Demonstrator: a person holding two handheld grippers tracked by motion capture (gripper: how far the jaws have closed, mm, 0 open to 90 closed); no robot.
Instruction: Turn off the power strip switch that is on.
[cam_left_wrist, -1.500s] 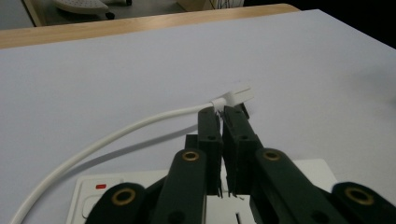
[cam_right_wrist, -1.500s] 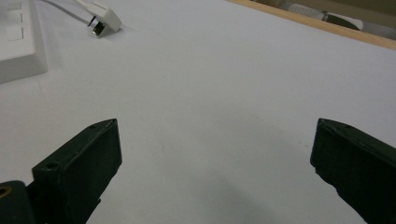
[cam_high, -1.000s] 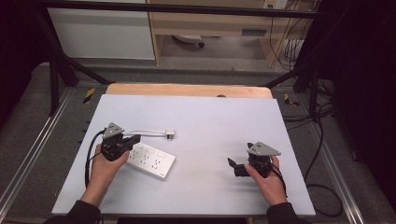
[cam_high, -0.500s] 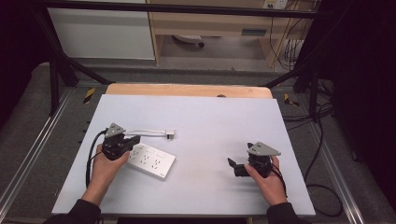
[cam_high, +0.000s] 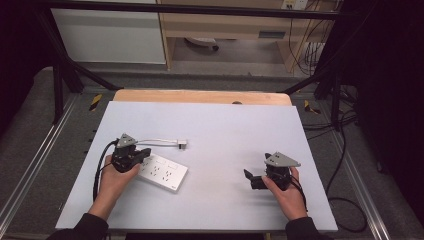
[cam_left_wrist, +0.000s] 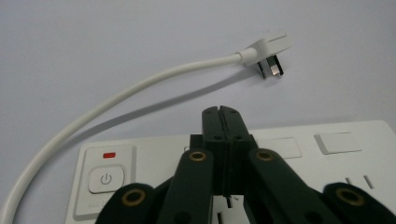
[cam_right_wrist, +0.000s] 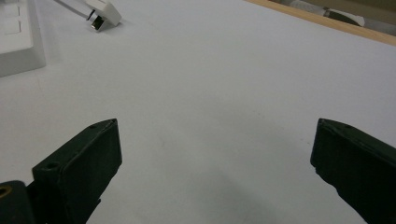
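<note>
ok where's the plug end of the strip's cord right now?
In the high view the plug lies loose on the table, left of centre, just beyond the power strip and to the right of the shut left gripper.

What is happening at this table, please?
A person holds a gripper in each hand over a pale table. The left gripper, jaws shut with nothing between them, is above a white power strip, near its power button. The strip's cord curves to a plug lying unplugged on the table. The right gripper is apart, jaws open and empty.
</note>
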